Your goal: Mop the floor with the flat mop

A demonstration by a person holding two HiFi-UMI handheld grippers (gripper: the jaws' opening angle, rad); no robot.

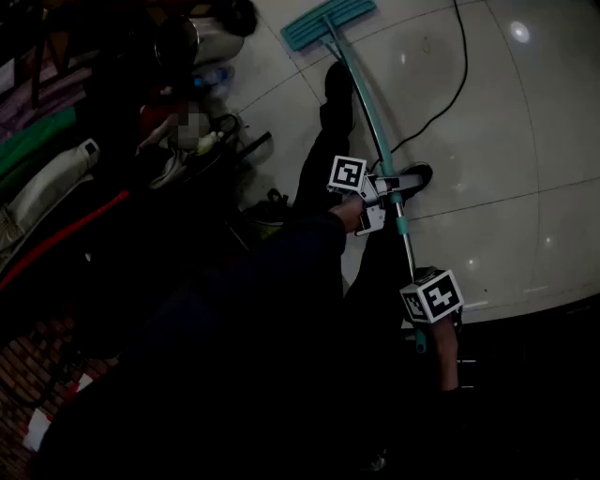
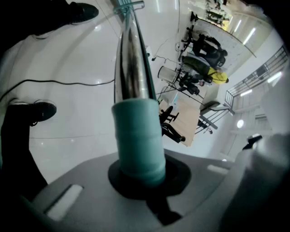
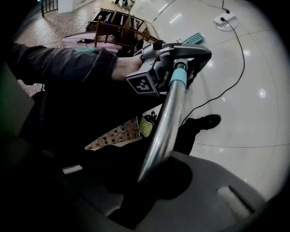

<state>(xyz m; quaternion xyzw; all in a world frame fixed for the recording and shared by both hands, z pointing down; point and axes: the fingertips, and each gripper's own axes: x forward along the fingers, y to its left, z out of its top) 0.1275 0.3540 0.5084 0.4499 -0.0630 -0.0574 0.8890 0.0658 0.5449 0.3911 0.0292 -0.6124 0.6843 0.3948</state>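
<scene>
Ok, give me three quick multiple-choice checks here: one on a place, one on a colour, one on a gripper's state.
1. Which is nearer the mop head?
A. the left gripper
B. the right gripper
C. both level

2. What colour is the mop head?
A. red
B. teal
C. yellow

3. What is the left gripper's state?
A. open, empty
B. shut, empty
C. shut on the handle

Answers:
1 A: in the head view the left gripper sits further up the handle, toward the mop head.
2 B: the flat pad on the pale floor is teal.
3 C: its jaws close round the handle's teal part in the left gripper view.
</scene>
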